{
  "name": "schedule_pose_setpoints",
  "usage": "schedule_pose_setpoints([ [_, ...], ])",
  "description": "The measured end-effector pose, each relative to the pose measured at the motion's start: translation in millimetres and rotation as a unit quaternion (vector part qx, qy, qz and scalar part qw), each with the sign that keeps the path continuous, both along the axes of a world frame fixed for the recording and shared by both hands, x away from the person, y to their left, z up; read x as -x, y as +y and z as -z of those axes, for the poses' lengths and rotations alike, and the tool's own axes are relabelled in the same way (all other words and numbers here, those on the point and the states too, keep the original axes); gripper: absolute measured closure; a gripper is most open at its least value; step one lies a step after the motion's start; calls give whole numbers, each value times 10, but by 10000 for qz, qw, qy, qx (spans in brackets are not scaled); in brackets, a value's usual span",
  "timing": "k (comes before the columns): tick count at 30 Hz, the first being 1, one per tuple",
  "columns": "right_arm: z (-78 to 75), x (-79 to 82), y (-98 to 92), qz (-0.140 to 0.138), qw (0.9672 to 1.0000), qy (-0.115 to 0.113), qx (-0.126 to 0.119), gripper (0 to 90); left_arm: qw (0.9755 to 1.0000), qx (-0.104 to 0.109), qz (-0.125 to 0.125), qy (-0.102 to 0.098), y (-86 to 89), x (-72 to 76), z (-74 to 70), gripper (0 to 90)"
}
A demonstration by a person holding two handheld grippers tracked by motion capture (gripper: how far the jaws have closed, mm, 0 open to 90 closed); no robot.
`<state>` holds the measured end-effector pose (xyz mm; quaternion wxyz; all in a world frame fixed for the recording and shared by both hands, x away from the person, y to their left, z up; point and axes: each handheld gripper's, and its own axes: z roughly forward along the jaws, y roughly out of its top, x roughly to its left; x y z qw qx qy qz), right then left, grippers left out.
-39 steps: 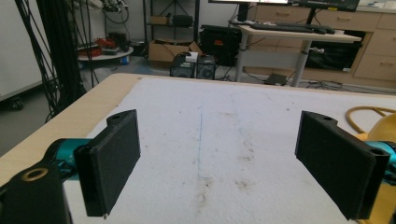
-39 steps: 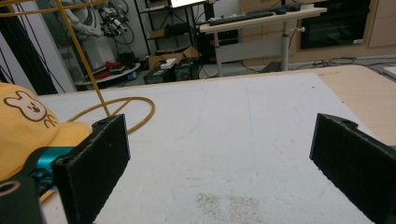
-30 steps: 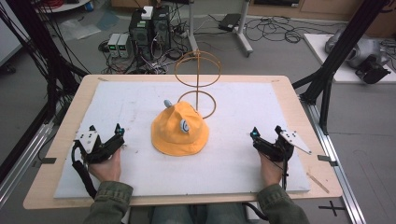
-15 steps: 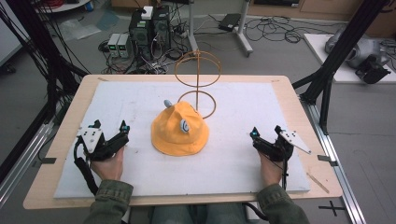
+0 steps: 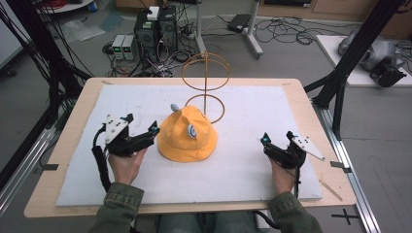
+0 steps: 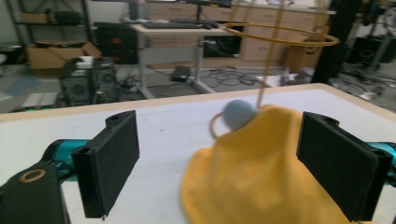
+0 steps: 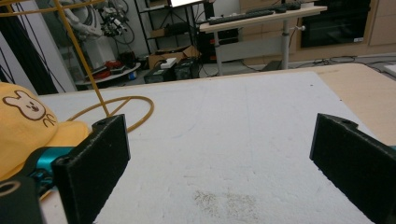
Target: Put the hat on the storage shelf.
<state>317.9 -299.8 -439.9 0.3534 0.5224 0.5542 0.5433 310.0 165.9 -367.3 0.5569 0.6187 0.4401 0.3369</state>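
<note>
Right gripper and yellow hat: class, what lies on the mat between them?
Nothing. In the high view, only bare white mat stretches between the right gripper and the yellow hat. The wire stand rises behind the hat, off that line.

Even, soft indoor light is seen throughout, with faint shadows, while the yellow hat is blurred up close.

A soft matt cloth hat, a thin wire stand and a rough white foam-topped wooden table are being shown.
</note>
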Motion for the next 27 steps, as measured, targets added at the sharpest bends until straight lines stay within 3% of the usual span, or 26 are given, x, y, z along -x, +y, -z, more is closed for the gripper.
schedule_pose_setpoints([
  [2,2,6,-2,4,10000,6,-5,45,9998,-96,150,55,-122,-45,2,131],
  [5,1,22,-4,-21,10000,11,-14,45,9976,-227,509,420,-264,-147,37,133],
  [7,1,24,-4,-31,10000,13,-19,45,9939,-272,771,746,-326,-232,79,135],
  [9,2,24,-8,-39,10000,11,-20,45,9880,-337,1063,1065,-366,-308,122,158],
  [11,9,16,-9,-55,10000,-6,17,45,9852,-402,1185,1174,-403,-346,157,209],
  [14,15,12,0,-81,10000,14,24,45,9833,-449,1225,1267,-435,-386,188,215],
  [16,19,12,10,-108,9999,30,22,45,9803,-568,1242,1428,-451,-430,199,231],
  [19,19,14,12,-120,9999,17,36,45,9776,-616,1302,1538,-502,-483,232,271],
  [21,16,15,4,-100,9999,16,6,45,9745,-843,1283,1634,-549,-499,263,354],
  [22,16,15,4,-100,9999,16,6,45,9733,-931,1277,1668,-565,-503,276,354],
  [25,18,14,-5,-91,10000,14,-1,45,9721,-1005,1241,1716,-590,-509,291,461],
  [27,24,16,0,-106,9999,57,-23,45,9734,-1039,1172,1674,-591,-500,284,559],
])
